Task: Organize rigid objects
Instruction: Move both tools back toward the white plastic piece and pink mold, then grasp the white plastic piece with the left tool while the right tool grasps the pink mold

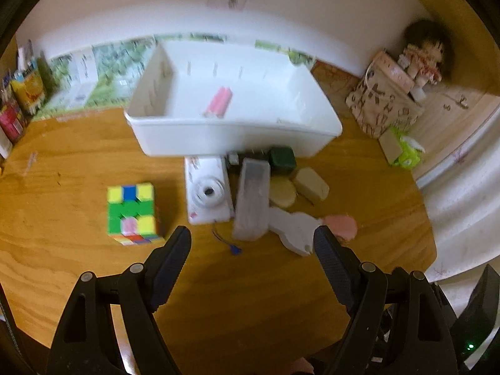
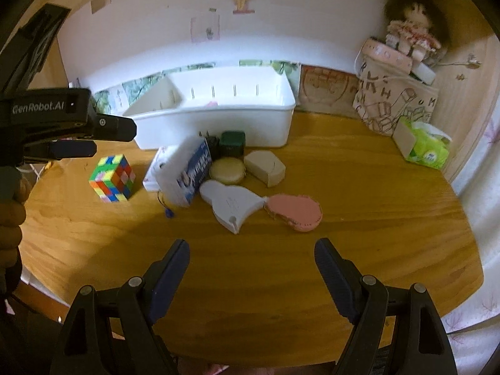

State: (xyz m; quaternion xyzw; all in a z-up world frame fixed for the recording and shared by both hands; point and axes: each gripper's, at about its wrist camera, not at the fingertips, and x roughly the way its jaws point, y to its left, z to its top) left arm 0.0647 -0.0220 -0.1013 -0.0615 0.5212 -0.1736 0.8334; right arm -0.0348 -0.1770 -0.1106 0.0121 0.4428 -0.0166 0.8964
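Observation:
A white bin (image 1: 231, 131) (image 2: 218, 122) stands at the back of the wooden table with a pink item (image 1: 218, 101) inside. In front of it lies a cluster: a white box (image 1: 207, 192), a grey-white box (image 1: 252, 201) (image 2: 190, 172), a dark green cube (image 1: 282, 157) (image 2: 232, 143), a round beige puck (image 1: 282, 191) (image 2: 227, 171), a beige block (image 1: 312, 185) (image 2: 265, 164), a white flat piece (image 1: 295, 229) (image 2: 232, 204) and a pink pouch (image 1: 342, 226) (image 2: 295, 212). A puzzle cube (image 1: 132, 214) (image 2: 112, 178) sits left. My left gripper (image 1: 252, 243) (image 2: 73, 142) is open and empty above the table. My right gripper (image 2: 251, 257) is open and empty, short of the cluster.
A patterned bag (image 2: 393, 106) with a doll (image 2: 412, 37) on top stands at the back right. A green tissue pack (image 2: 426, 147) lies beside it. Books (image 1: 22, 103) stand at the far left. A small blue charm (image 2: 168, 212) lies near the cluster.

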